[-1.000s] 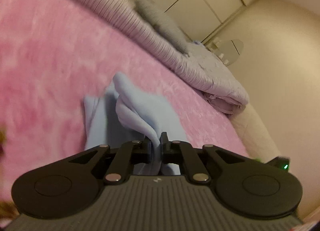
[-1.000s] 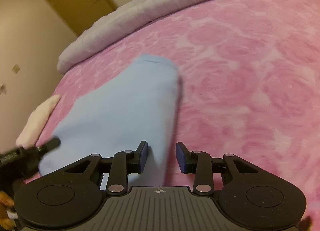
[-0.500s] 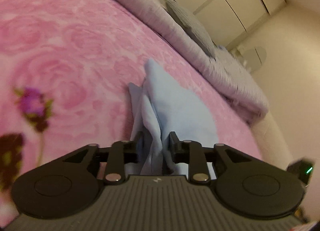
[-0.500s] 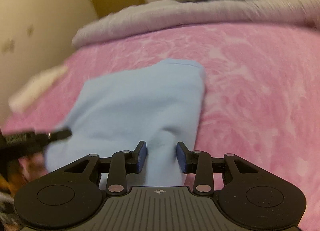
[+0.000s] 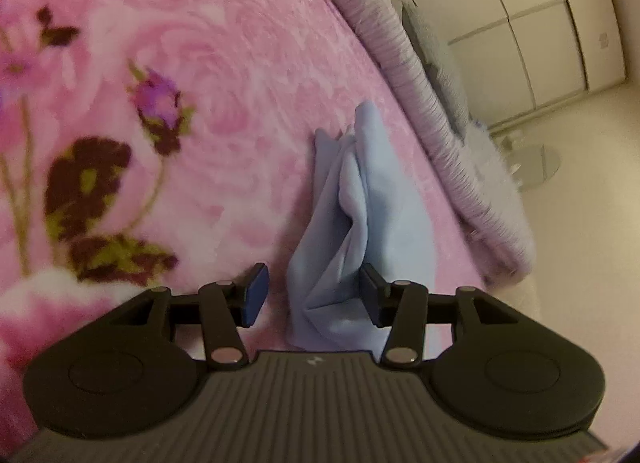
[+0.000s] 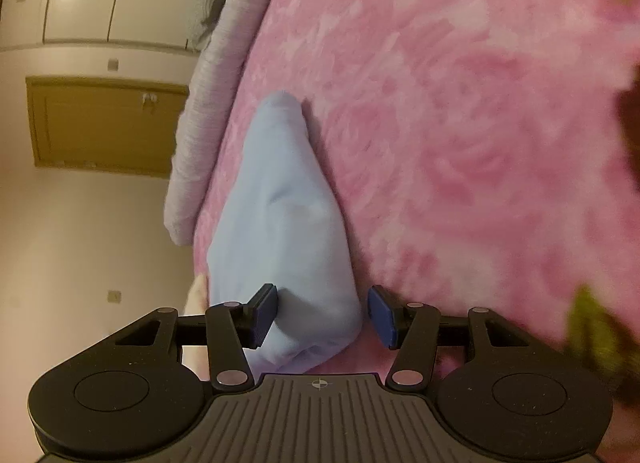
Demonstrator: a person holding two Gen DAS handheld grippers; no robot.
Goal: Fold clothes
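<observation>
A light blue garment (image 5: 360, 223) lies bunched and partly folded on the pink floral blanket (image 5: 180, 63). My left gripper (image 5: 312, 295) is open, and the garment's near end sits between its jaws, closer to the right one. In the right wrist view the same garment (image 6: 280, 215) lies smoother, with its near end between the jaws of my open right gripper (image 6: 322, 315). Neither gripper pinches the cloth.
A rolled grey-lilac duvet (image 5: 440, 103) runs along the bed's far edge, also in the right wrist view (image 6: 208, 103). White wardrobe doors (image 5: 520, 23) and a brown door (image 6: 104, 127) stand beyond. A dark flower print (image 5: 88, 191) marks the blanket.
My left gripper was shut on the blue garment a second ago and has opened, letting it go. Both grippers have swung round and their jaws now stand wider.
</observation>
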